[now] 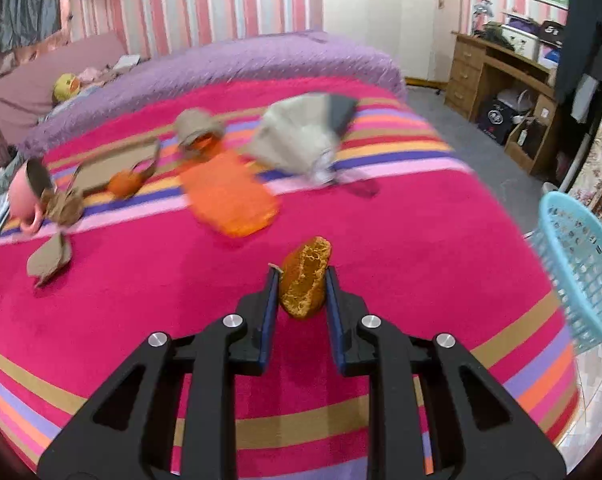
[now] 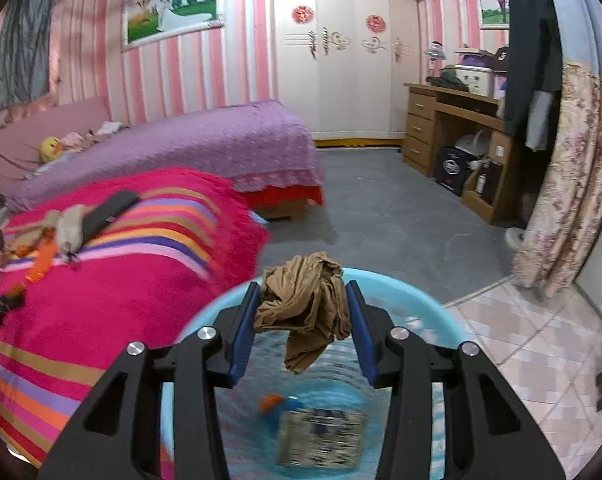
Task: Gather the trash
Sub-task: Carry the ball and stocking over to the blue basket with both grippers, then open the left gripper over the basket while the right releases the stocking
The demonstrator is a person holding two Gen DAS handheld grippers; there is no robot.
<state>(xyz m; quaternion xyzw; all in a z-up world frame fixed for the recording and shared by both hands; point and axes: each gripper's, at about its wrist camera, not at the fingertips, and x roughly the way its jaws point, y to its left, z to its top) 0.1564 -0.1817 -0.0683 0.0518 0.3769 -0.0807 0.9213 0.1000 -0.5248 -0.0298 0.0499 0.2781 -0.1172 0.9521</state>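
Note:
My left gripper (image 1: pixel 303 274) is shut on a piece of orange peel (image 1: pixel 304 280), held just above the pink striped blanket (image 1: pixel 141 300). More trash lies farther back on the bed: an orange wrapper (image 1: pixel 229 196), crumpled brown paper (image 1: pixel 199 126), a pale bag (image 1: pixel 297 136) and torn cardboard scraps (image 1: pixel 49 258). My right gripper (image 2: pixel 303 294) is shut on a crumpled brown rag (image 2: pixel 305 312), which hangs over the light blue basket (image 2: pixel 205 320). Inside the basket lie a printed packet (image 2: pixel 321 436) and an orange scrap (image 2: pixel 271 402).
A pink cup (image 1: pixel 25 196) lies tipped at the blanket's left edge. The same blue basket (image 1: pixel 577 272) stands off the bed's right side. A purple bedspread (image 2: pixel 181 140), a white wardrobe (image 2: pixel 349 60) and a wooden desk (image 2: pixel 453 136) stand beyond grey floor.

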